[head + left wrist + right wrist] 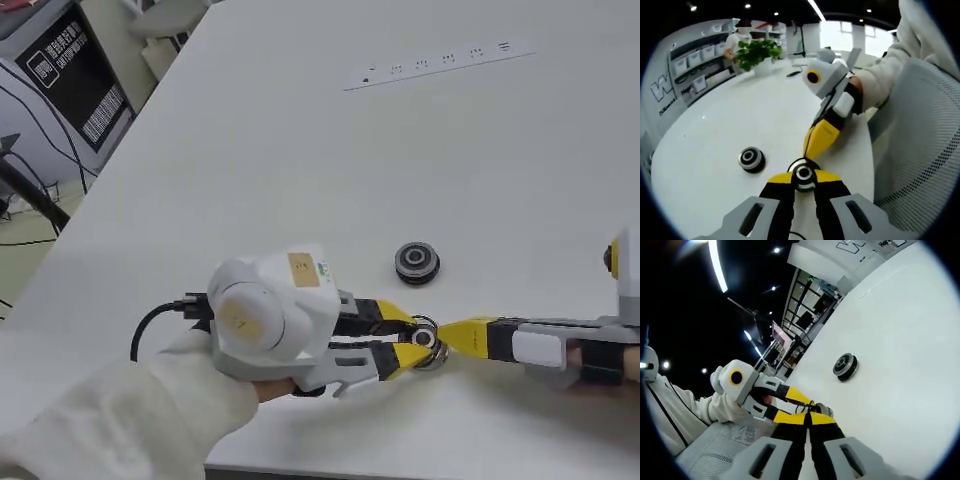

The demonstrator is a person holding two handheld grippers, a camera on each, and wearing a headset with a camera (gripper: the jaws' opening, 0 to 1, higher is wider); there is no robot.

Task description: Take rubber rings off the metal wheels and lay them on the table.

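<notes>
One metal wheel (804, 175) is held just above the near edge of the white table (300, 150), clamped across its sides between the yellow-tipped jaws of the left gripper (404, 339). The grip appears to have been chosen so that the wheel is kept from turning or sliding while its rim is left exposed on the far side. The right gripper (452, 335) is brought in from the opposite side, its jaws pressed together into a narrow wedge whose tips are set against that exposed rim. Whether a fold of rubber is pinched between them cannot be told, as the contact point is too small and partly hidden. The head-on opposition of the two tools is judged to suit peeling: one braces, the other pries or pulls. A second wheel (416, 261) is left lying flat on the table just beyond the grippers, its dark rubber ring (400, 264) seemingly still on, presumably parked within reach for the next turn. The held wheel's ring is judged not yet off. A slip of the tips off the rim is considered the main risk.
</notes>
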